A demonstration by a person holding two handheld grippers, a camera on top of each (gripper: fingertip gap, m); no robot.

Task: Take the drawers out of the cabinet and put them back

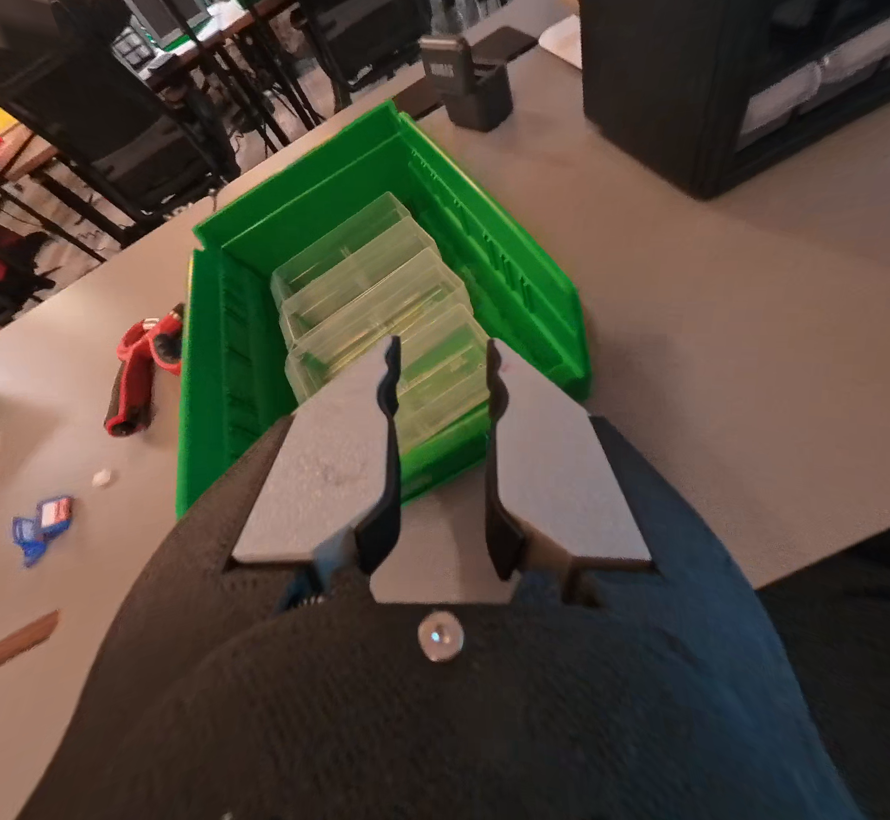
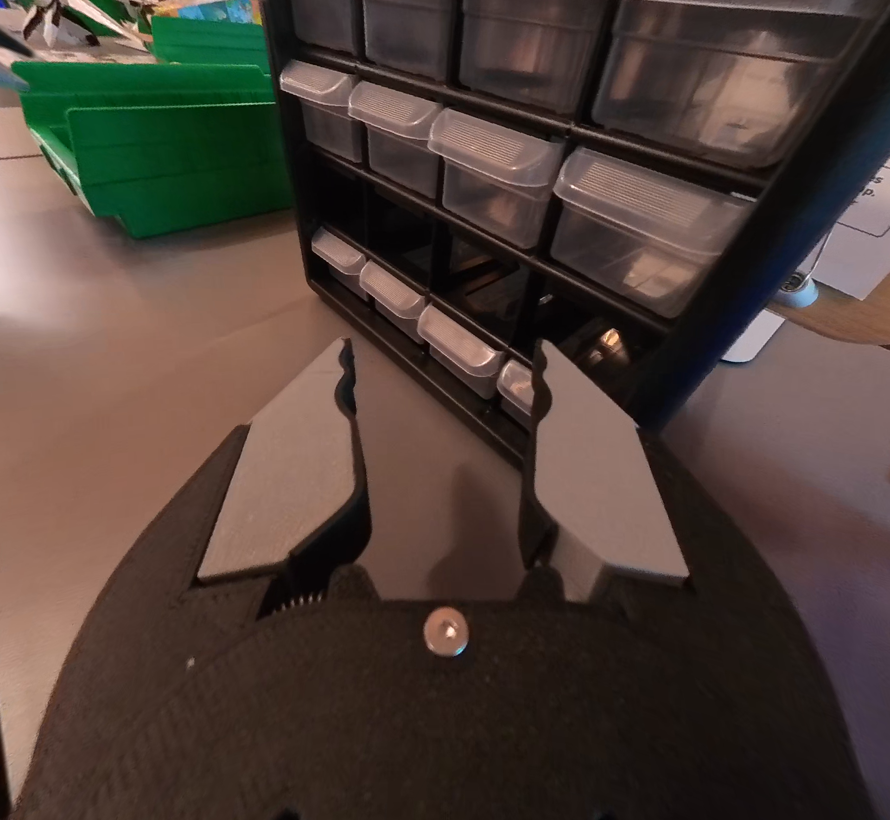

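There's your cabinet [image 2: 530,170], black frame, standing upright on the grey table [image 2: 144,339] right in front of your right gripper [image 2: 443,363]. Clear drawers [image 2: 496,180] fill the top two rows; the third row shows four dark empty slots [image 2: 477,262], and the bottom row has drawers sticking out a little. Your right gripper is angled down toward that bottom row, jaws spread wide with nothing between them, the right fingertip [image 2: 542,377] overlapping the drawer [image 2: 515,385] at the right end of the row. I can't tell whether it touches.

Over on the left, the removed drawers [image 1: 375,310] sit stacked in a row inside the green bin [image 1: 505,257], several clear ones packed one behind another. Your left gripper [image 1: 442,353] hovers above the near end of that bin, pointing down and forward, jaws parted and holding nothing, tips over the nearest clear drawer.

The cabinet also shows in the left wrist view, at the far right of the table, well apart from the bin. Behind the bin there's a small black box [image 1: 469,79] with its lid up. Left of the bin lies a red-and-black hand tool [image 1: 139,368], and further left a small blue item [image 1: 43,527] near the table edge. In the right wrist view, more green bins [image 2: 159,156] stand left of the cabinet.
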